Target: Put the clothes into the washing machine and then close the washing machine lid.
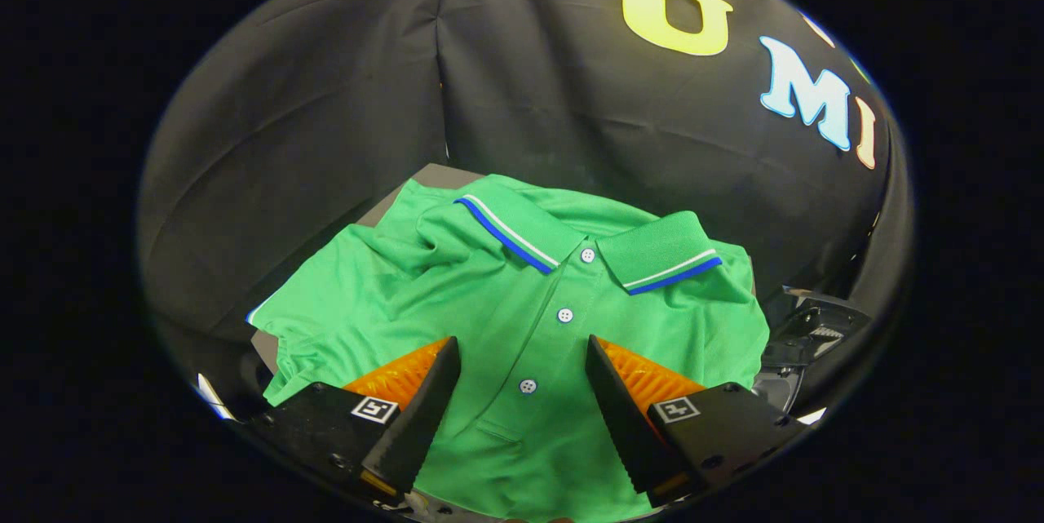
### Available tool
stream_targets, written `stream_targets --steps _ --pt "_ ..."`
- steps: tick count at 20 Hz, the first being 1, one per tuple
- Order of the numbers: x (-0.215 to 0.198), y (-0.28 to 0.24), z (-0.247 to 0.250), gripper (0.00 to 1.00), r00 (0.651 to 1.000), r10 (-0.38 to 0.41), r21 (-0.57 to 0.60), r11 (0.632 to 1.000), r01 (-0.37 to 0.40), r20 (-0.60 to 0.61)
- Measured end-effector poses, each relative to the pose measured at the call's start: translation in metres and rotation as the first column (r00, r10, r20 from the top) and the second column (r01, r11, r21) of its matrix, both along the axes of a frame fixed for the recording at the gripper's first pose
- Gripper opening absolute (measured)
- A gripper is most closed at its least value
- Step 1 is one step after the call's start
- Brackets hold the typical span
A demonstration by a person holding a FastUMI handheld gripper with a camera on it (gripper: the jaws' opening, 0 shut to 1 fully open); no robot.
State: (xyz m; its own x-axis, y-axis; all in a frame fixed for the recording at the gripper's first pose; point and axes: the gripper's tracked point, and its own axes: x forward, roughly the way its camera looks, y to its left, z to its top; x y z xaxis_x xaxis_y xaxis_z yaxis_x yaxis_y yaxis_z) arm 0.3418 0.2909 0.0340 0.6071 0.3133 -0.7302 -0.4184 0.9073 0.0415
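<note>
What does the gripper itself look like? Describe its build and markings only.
The gripper has two wedge-shaped fingers with serrated inner edges and ribbed outer faces. Each sits on a black block carrying a small square white tag with a black pattern. The fingers stand open.

Supporting surface: flat grey board [436, 177] largely covered by one garment.

A bright green short-sleeved polo shirt [457, 294], with blue-and-white striped collar and white-buttoned placket, is laid directly on the board, face up and rumpled at one shoulder. The board's bare corner is seen beyond the collar; a further strip is exposed beside the sleeve.
</note>
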Motion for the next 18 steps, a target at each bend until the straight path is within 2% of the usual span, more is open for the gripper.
stream_targets --steps 7,11,13,16,18 --pt "-0.0006 -0.0001 -0.0012 0.97 0.999 0.035 -0.029 0.999 -0.036 -0.014" --pt "-0.0012 0.0 -0.0017 0.85 0.997 0.081 -0.041 0.996 -0.081 -0.021" --pt "-0.003 0.0011 -0.0006 0.85 0.995 0.09 -0.035 0.995 -0.092 -0.03" --pt "-0.0026 0.0031 0.0008 0.21 0.991 0.133 -0.095 0.987 -0.132 0.004" --pt "-0.0031 0.0049 0.0033 0.08 0.99 0.137 -0.109 0.985 -0.132 0.035"
